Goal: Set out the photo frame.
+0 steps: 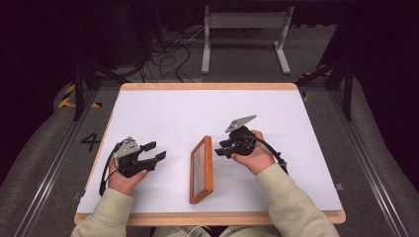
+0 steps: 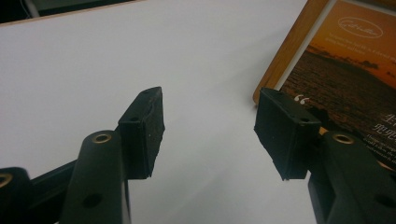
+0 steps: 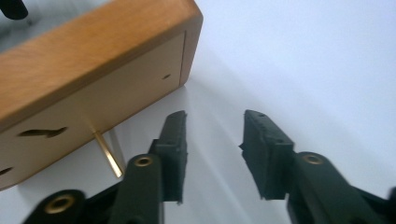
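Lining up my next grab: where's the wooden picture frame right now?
In the high view the orange-brown wooden picture frame stands propped on the white table, near its front edge, between the left gripper and the right gripper, touching neither.

Light: falling bright and even on the white table [image 1: 163,113], surroundings sinking into darkness at upper left and right | Shadows: lying soft under the picture frame [image 1: 201,170] | Glare: washing out the frame's glass in the high view | Blur: softening the right gripper [image 3: 212,140] view, near jaws losing focus at the bottom.
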Motion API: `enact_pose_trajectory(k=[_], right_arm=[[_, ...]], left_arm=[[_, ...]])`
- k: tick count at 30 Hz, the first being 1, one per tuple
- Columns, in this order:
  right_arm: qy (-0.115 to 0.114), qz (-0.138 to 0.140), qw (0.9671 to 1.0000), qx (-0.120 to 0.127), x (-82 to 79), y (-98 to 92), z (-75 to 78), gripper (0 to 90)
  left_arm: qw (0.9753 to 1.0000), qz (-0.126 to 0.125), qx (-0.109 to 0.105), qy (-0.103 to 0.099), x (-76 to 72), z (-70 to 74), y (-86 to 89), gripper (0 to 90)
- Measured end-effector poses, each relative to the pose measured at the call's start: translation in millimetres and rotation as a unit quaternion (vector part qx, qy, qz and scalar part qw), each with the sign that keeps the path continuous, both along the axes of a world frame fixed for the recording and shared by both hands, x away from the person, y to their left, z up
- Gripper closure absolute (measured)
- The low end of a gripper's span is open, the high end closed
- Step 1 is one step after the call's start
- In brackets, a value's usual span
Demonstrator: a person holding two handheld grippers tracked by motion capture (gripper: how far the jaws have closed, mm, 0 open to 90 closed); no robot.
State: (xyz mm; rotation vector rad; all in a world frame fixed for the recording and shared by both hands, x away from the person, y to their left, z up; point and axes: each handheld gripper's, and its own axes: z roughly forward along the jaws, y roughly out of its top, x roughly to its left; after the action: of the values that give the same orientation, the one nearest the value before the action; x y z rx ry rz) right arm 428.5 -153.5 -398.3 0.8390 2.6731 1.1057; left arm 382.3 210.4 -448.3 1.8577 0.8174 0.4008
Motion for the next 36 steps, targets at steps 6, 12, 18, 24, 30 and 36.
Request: enact_pose_trajectory(k=[6, 12, 18, 24, 30, 36], right_arm=[[0.006, -0.002, 0.9999, -0.010, -11.8, -2.2, 18.9, 43.0], [0.009, -0.005, 0.9999, -0.012, -22.4, -0.3, 35.9, 29.1], [0.012, -0.001, 0.9999, -0.011, -34.1, 5.9, 48.4, 23.2], [0.015, -0.004, 0.9999, 0.004, -44.2, 14.7, 55.1, 17.0], [0.034, -0.015, 0.9993, 0.002, -48.1, 28.1, 51.8, 11.0], [0.063, -0.020, 0.9978, 0.000, -47.6, 41.8, 41.4, 9.6]], left_arm=[[1.0000, 0.003, 0.007, -0.005, 0.2, -0.4, 0.1, 41.1], [0.9999, 0.008, 0.011, -0.001, 1.4, -0.8, 1.4, 39.5], [0.9999, 0.007, 0.015, 0.002, 0.9, -0.9, 0.8, 39.0], [0.9999, 0.006, 0.015, 0.000, 1.2, -1.2, 1.2, 38.8], [0.9999, 0.003, 0.014, 0.002, 1.5, -1.4, 1.2, 38.5], [0.9999, 0.001, 0.011, 0.007, 1.1, -1.9, 0.6, 38.6]])
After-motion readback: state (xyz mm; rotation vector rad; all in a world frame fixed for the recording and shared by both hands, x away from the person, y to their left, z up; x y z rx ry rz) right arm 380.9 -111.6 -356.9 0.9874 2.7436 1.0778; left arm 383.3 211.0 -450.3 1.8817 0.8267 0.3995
